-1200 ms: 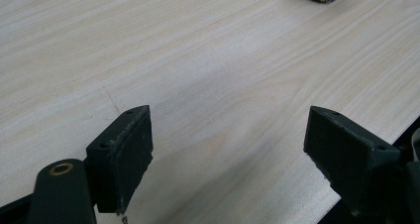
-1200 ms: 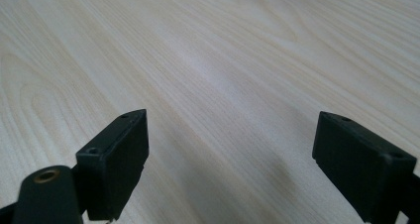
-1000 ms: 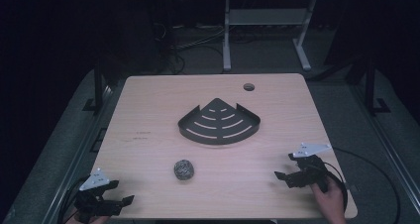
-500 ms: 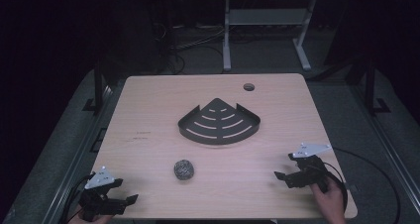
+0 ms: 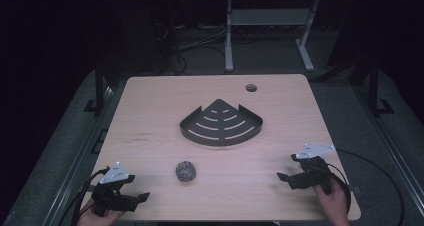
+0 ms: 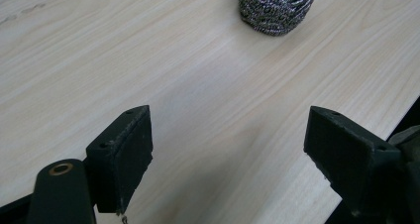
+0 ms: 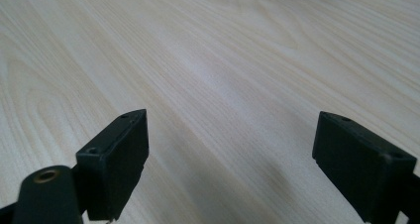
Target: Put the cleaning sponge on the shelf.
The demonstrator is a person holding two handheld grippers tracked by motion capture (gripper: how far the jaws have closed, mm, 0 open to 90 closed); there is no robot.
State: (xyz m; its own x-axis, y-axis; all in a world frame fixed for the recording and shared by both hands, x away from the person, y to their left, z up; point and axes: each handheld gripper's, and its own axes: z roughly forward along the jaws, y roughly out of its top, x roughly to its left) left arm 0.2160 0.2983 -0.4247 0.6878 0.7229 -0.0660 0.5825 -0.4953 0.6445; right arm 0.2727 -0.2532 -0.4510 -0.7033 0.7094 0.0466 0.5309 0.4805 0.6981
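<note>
Wood table (image 5: 150, 111) sits in a dark room, seen from the high view. A dark fan-shaped rack (image 5: 221, 123) lies mid-table, a steel scrub ball (image 5: 185, 170) nearer the left gripper (image 5: 131, 198). The right gripper (image 5: 287, 178) hovers near the edge.

Left gripper view: jaws wide apart, ball ahead.

Right gripper view: jaws wide apart, rack edge ahead.
</note>
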